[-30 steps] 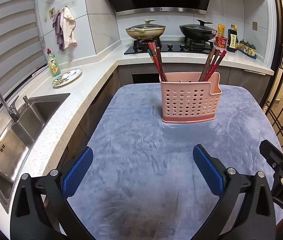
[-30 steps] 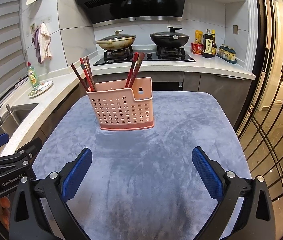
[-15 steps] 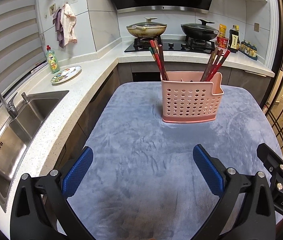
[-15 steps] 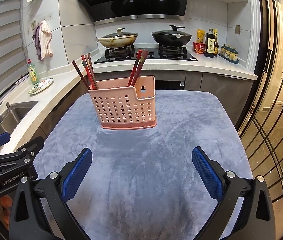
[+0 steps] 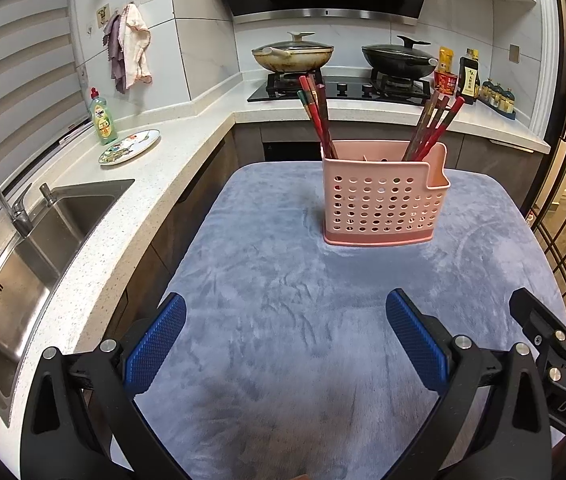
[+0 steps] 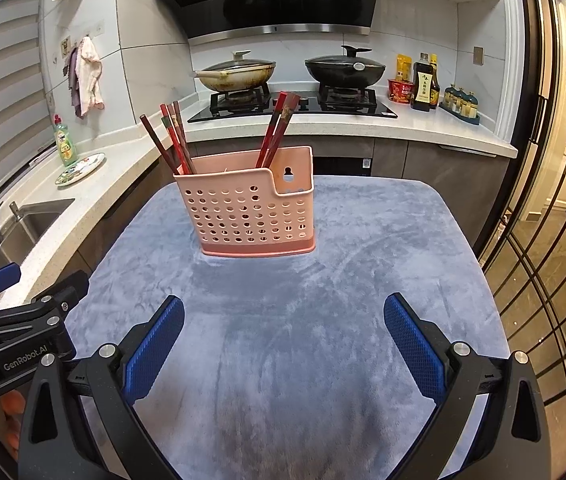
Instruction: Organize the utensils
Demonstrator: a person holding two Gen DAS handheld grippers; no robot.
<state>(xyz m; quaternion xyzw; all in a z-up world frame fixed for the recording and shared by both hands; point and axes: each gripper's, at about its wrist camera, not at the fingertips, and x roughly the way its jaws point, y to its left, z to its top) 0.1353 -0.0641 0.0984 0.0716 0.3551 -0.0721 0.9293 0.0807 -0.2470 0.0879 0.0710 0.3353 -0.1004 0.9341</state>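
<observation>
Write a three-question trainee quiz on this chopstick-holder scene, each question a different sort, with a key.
1. True or false: the left gripper is clamped on a chopstick.
2. Multiple choice: the chopsticks stand in the pink holder as A) one bunch in the middle, B) a left bunch and a right bunch, C) flat on the grey cloth.
3. Fill in: the right gripper has its jaws ____.

Key: 1 false, both grippers are open and empty; 2 B; 3 open.
</observation>
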